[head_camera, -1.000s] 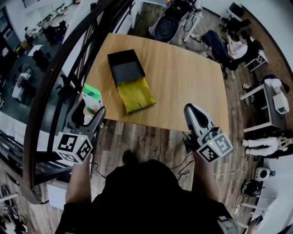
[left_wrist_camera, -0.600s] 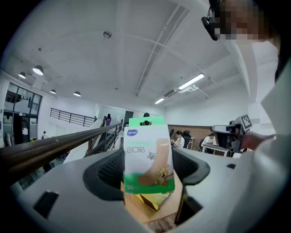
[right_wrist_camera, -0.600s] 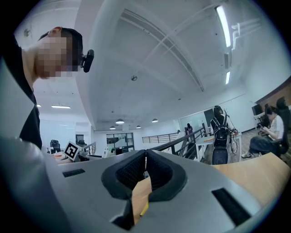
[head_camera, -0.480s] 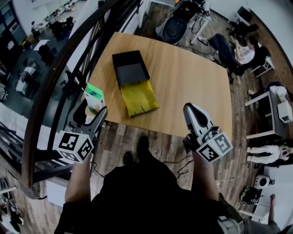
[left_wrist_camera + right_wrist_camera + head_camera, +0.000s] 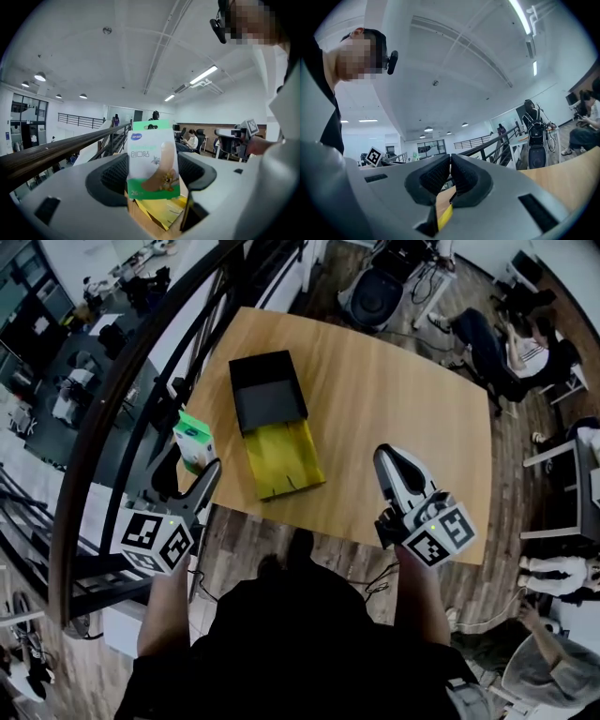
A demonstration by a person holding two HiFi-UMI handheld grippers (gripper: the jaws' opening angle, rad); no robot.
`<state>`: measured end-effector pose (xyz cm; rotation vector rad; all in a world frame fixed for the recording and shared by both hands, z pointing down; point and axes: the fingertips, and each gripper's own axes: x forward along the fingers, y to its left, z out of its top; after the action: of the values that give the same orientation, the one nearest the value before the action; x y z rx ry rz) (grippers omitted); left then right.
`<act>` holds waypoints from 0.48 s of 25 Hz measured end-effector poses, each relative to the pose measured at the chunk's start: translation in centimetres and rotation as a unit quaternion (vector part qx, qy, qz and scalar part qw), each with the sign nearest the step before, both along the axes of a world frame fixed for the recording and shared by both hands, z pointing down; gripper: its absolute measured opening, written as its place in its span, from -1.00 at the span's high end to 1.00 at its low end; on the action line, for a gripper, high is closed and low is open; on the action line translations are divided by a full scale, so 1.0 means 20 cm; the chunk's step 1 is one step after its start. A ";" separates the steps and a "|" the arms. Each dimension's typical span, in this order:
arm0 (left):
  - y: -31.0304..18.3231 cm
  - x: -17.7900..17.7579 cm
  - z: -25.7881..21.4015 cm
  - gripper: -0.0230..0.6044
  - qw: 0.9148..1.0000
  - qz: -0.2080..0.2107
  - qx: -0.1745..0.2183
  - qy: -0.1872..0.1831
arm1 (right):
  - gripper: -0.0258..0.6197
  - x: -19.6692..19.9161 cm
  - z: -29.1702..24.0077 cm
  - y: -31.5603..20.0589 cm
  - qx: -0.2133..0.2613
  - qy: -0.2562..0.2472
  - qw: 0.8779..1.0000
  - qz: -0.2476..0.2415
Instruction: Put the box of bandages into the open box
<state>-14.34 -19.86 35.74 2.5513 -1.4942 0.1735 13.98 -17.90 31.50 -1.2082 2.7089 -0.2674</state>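
The job is only partly done. The small green and white cardboard box of bandages (image 5: 152, 159) is pinched upright between the jaws of the left gripper (image 5: 185, 470), so it has been picked up. It has not been put in yet. It is held by the left edge of the wooden table (image 5: 394, 399). The open black box with the yellow flap (image 5: 267, 390) is seen at about 1 o'clock from it, a little way off and with nothing in it. The right gripper (image 5: 450, 176) is pressed together and nothing is held in it.
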 end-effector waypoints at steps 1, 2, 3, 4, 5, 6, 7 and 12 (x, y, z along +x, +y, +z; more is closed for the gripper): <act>-0.03 0.02 0.00 -0.14 1.000 -0.003 0.000 -0.002 | 0.81 0.02 0.01 -0.04 -0.001 -0.002 1.000 -0.003; -0.06 0.04 0.00 -0.14 1.000 -0.007 -0.001 -0.005 | 0.80 0.04 0.01 -0.09 -0.002 -0.004 1.000 -0.006; -0.09 0.06 0.00 -0.14 1.000 -0.010 -0.001 -0.010 | 0.81 0.06 0.02 -0.12 -0.002 -0.007 1.000 -0.010; -0.11 0.08 0.00 -0.14 1.000 -0.012 -0.002 -0.014 | 0.80 0.08 0.02 -0.16 -0.002 -0.010 1.000 -0.014; -0.13 0.11 0.00 -0.14 1.000 -0.015 -0.002 -0.019 | 0.80 0.09 0.02 -0.19 -0.001 -0.012 1.000 -0.019; -0.15 0.13 0.00 -0.14 1.000 -0.016 -0.002 -0.023 | 0.81 0.10 0.01 -0.22 -0.001 -0.013 1.000 -0.024; -0.16 0.15 0.00 -0.14 1.000 -0.017 -0.002 -0.026 | 0.81 0.11 0.02 -0.25 -0.001 -0.013 0.999 -0.030; -0.20 0.19 0.03 -0.14 0.999 -0.026 -0.007 -0.036 | 0.81 0.10 0.06 -0.34 -0.012 -0.014 0.999 -0.050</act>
<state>-10.61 -23.87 36.26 2.5178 -1.5768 0.2695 16.04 -24.63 32.76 -1.0686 2.7542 -0.3284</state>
